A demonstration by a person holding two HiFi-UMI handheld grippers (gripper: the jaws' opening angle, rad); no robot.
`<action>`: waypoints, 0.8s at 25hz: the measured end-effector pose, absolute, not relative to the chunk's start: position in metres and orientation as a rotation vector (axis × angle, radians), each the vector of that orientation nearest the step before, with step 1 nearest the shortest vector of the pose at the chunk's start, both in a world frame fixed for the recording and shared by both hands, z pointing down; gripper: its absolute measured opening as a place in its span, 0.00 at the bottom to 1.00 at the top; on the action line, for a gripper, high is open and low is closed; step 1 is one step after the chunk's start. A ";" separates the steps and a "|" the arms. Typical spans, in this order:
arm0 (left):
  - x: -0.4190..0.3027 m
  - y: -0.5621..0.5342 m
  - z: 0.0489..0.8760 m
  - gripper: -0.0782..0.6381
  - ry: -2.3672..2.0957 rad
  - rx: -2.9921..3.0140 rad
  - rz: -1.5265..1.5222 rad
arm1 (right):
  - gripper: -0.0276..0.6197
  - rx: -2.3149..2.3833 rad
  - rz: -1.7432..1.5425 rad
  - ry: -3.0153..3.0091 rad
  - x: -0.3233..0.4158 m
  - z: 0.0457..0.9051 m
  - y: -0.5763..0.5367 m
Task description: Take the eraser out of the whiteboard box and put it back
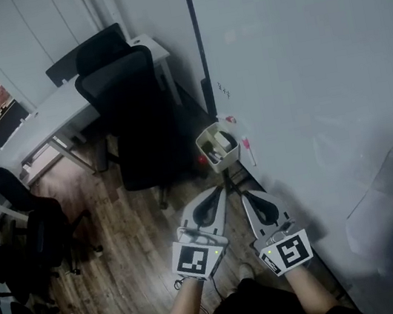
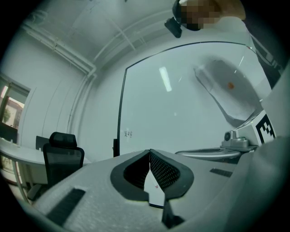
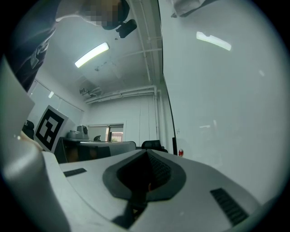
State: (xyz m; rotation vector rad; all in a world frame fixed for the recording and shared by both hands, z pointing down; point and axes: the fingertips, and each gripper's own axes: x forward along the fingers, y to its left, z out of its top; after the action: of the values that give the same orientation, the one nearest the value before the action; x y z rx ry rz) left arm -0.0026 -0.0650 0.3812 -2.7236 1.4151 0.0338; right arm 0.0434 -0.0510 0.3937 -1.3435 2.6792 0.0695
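The whiteboard box (image 1: pixel 206 138), a small pale open tray, hangs at the lower left corner of the whiteboard (image 1: pixel 300 59). Several items lie inside it; a pale block with a dark side (image 1: pixel 223 142) may be the eraser, but I cannot tell for sure. My left gripper (image 1: pixel 222 188) and right gripper (image 1: pixel 246 195) sit side by side below the box, pointing toward it and apart from it. Both are shut with nothing between the jaws. In the left gripper view the left gripper (image 2: pixel 149 152) faces the whiteboard (image 2: pixel 181 99). In the right gripper view the right gripper (image 3: pixel 146 152) shows its jaw tips meeting.
A black office chair (image 1: pixel 133 118) stands just left of the box, in front of a white desk (image 1: pixel 46 115). More dark chairs (image 1: pixel 34 218) stand on the wooden floor at the left. A red magnet (image 1: pixel 231 118) and small marks sit on the board near the box.
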 end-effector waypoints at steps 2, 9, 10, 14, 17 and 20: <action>-0.004 -0.068 0.381 0.12 1.418 -2.721 0.028 | 0.05 -1.345 0.061 2.674 0.043 0.394 -0.055; -0.012 -0.081 0.383 0.12 1.422 -2.722 0.017 | 0.05 -1.354 0.058 2.663 0.038 0.393 -0.068; -0.013 -0.084 0.385 0.12 1.418 -2.725 0.017 | 0.05 -1.359 0.059 2.660 0.038 0.394 -0.071; -0.014 -0.099 0.391 0.12 1.366 -2.744 0.005 | 0.05 -1.401 0.048 2.643 0.036 0.399 -0.084; -0.015 -0.112 0.392 0.12 1.319 -2.774 -0.003 | 0.05 -1.449 0.044 2.622 0.032 0.399 -0.097; -0.018 -0.128 0.396 0.12 1.281 -2.808 -0.005 | 0.05 -1.504 0.033 2.595 0.028 0.401 -0.111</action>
State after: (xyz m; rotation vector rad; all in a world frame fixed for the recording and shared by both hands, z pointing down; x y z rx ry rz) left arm -0.0179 -0.1278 0.3958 -2.8083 1.2808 -0.0045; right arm 0.0277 -0.1114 0.4009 -1.5041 2.5945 0.0329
